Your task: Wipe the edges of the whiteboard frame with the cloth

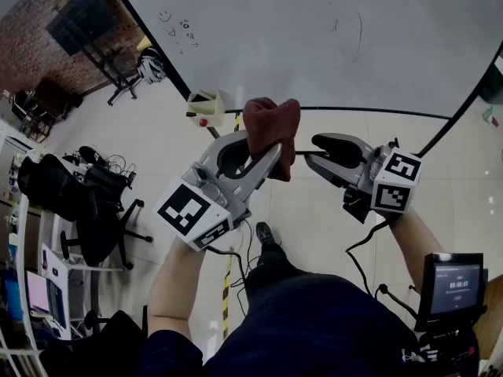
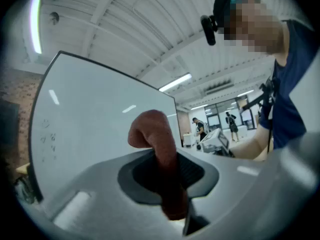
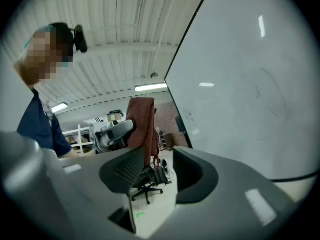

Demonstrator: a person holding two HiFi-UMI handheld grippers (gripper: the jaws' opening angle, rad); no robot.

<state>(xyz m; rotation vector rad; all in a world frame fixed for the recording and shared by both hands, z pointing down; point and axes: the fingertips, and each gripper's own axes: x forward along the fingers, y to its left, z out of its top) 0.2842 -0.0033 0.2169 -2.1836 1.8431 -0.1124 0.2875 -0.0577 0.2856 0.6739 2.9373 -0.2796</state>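
A reddish-brown cloth (image 1: 271, 132) is clamped between the jaws of my left gripper (image 1: 259, 157), bunched above them and hanging down a little. In the left gripper view the cloth (image 2: 162, 159) fills the slot of that gripper (image 2: 167, 171). My right gripper (image 1: 318, 151) hovers just right of the cloth with open jaws and nothing between them; its own view shows the gap of the gripper (image 3: 160, 171) and the hanging cloth (image 3: 142, 121) beyond. The whiteboard (image 1: 330, 38) with its thin black frame (image 1: 369, 112) stands ahead of both grippers.
A small yellow-white device (image 1: 206, 107) hangs by the board's lower corner. An office chair with dark clothes (image 1: 75, 191) stands at the left on the tiled floor. A cable runs from the right gripper to a small screen (image 1: 454, 283) at lower right.
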